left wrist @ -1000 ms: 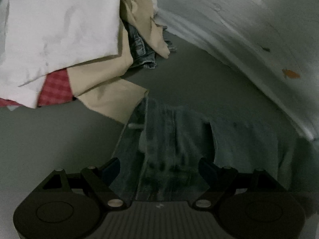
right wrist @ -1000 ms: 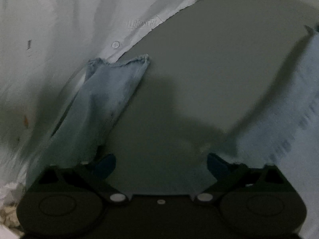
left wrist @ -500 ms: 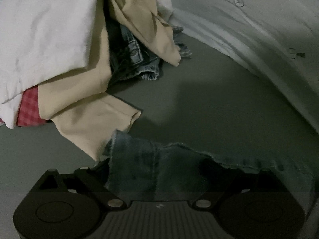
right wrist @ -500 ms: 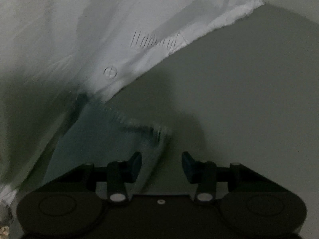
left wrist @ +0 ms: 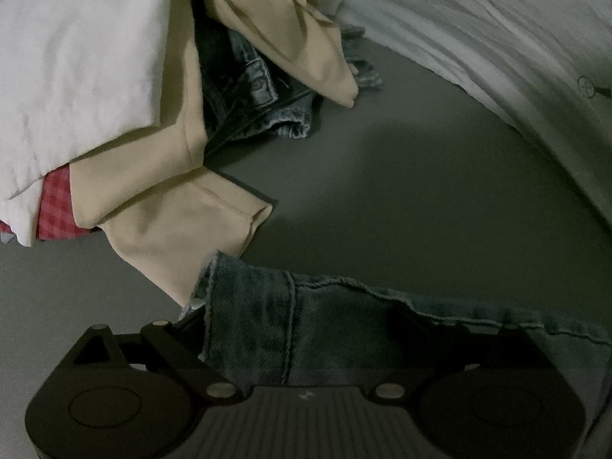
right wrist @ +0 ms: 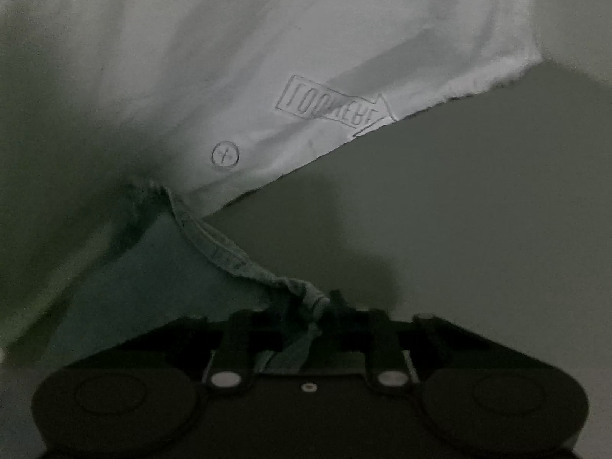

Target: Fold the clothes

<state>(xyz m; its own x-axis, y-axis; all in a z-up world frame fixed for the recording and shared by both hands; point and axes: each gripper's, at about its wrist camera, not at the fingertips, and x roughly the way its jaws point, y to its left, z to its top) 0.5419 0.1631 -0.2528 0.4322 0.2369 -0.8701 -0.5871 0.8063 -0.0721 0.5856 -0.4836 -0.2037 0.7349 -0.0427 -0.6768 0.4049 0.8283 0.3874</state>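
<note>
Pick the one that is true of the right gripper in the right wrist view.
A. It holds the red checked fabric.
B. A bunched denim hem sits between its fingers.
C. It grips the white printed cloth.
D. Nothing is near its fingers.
B: the right gripper is closing on the gathered denim hem, and the white printed cloth lies farther off, beyond the fingers.

Dim, low light. Plain grey surface fills centre of the left view and the right half of the right view; soft shadows across it.
</note>
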